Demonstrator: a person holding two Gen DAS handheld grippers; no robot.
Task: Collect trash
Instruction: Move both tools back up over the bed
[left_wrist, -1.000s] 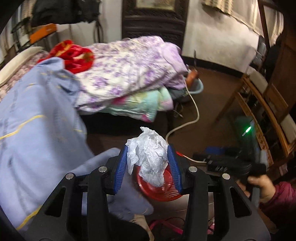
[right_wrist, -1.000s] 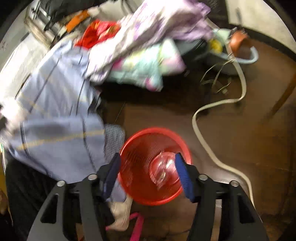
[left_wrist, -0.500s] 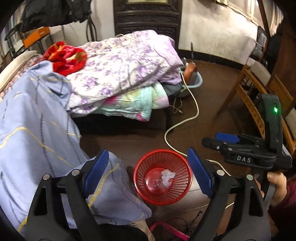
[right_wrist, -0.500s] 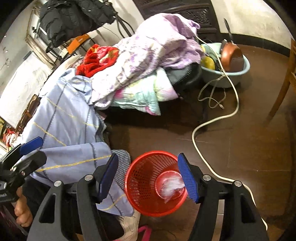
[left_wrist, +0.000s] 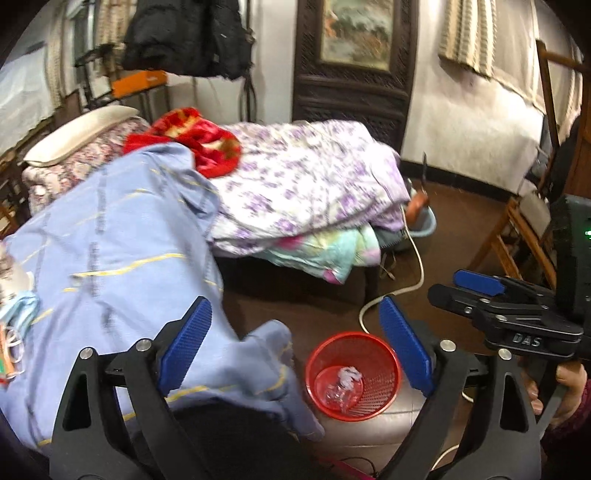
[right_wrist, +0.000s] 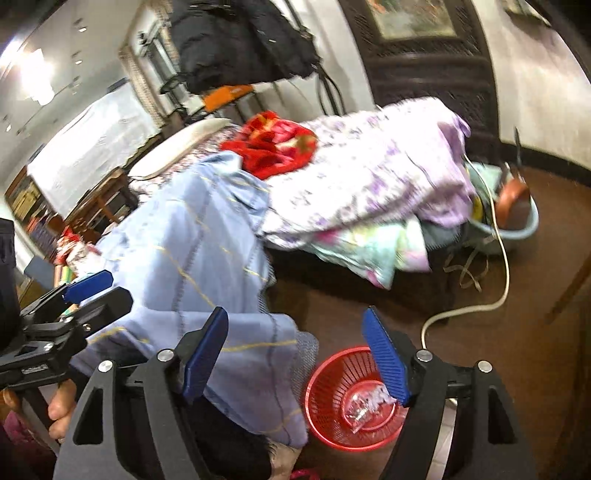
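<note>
A red mesh wastebasket (left_wrist: 384, 373) stands on the brown floor beside the bed; it also shows in the right wrist view (right_wrist: 328, 391). A crumpled white tissue (left_wrist: 349, 374) and clear plastic wrap (right_wrist: 364, 406) lie in its bottom. My left gripper (left_wrist: 295, 347) is open and empty, raised above and left of the basket. My right gripper (right_wrist: 295, 354) is open and empty, also above the basket; it shows at the right of the left wrist view (left_wrist: 480, 291). More trash, a light blue face mask (left_wrist: 18, 314), lies at the left edge on the blue sheet.
A blue sheet (left_wrist: 122, 251) hangs off the bed next to the basket. Purple floral quilt (left_wrist: 306, 184) and red blanket (left_wrist: 199, 140) lie on the bed. A white cable (left_wrist: 410, 273) runs across the floor. A wooden chair (left_wrist: 517, 236) stands right. A blue basin (right_wrist: 517, 225) sits beyond.
My left gripper opened and dropped the white tissue into the red basket. Both grippers then rose and tilted up, away from the basket.
</note>
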